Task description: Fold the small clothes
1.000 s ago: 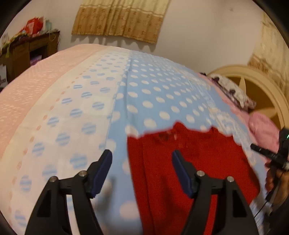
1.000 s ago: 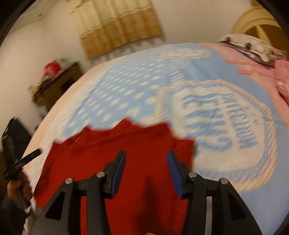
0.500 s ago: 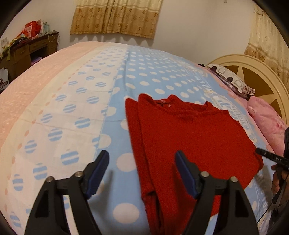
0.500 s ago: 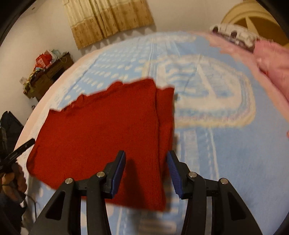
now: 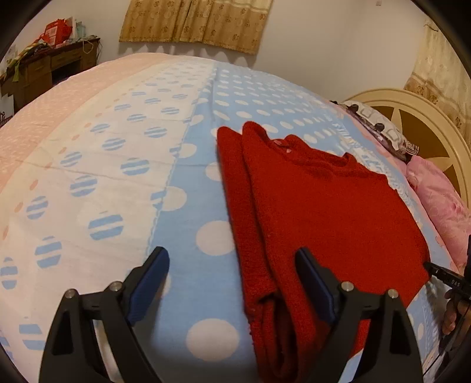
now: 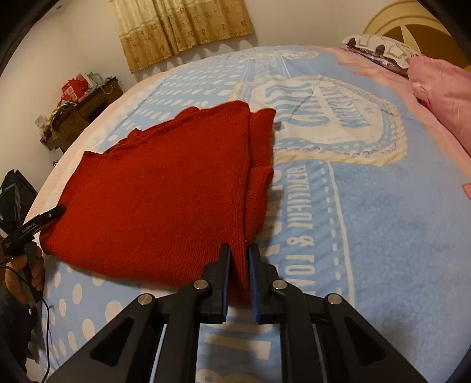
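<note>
Your right tool [image 6: 238,256] is pinched on the near corner of the sweater [image 6: 159,191], its two blue pads pressing the knit hem between them. Your left tool [image 5: 232,265] stands wide open above the bed [image 5: 117,165], one finger over the dotted blanket [image 5: 188,224], the other over the sweater's folded sleeve edge, gripping nothing. The red sweater lies flat on the blue blanket near the bed's edge, both sleeves folded in along its sides, neckline toward the far side. In the right wrist view, a printed crest [image 6: 326,117] on the blanket sits just beyond the sweater's right edge. Farther off, a pink pillow [image 6: 441,91] and a patterned pillow [image 6: 379,50] rest by the cream headboard [image 5: 412,117]. At the far wall hangs a tan curtain [image 5: 197,20], and a wooden desk [image 5: 47,67] piled with clutter stands at the left of it.
</note>
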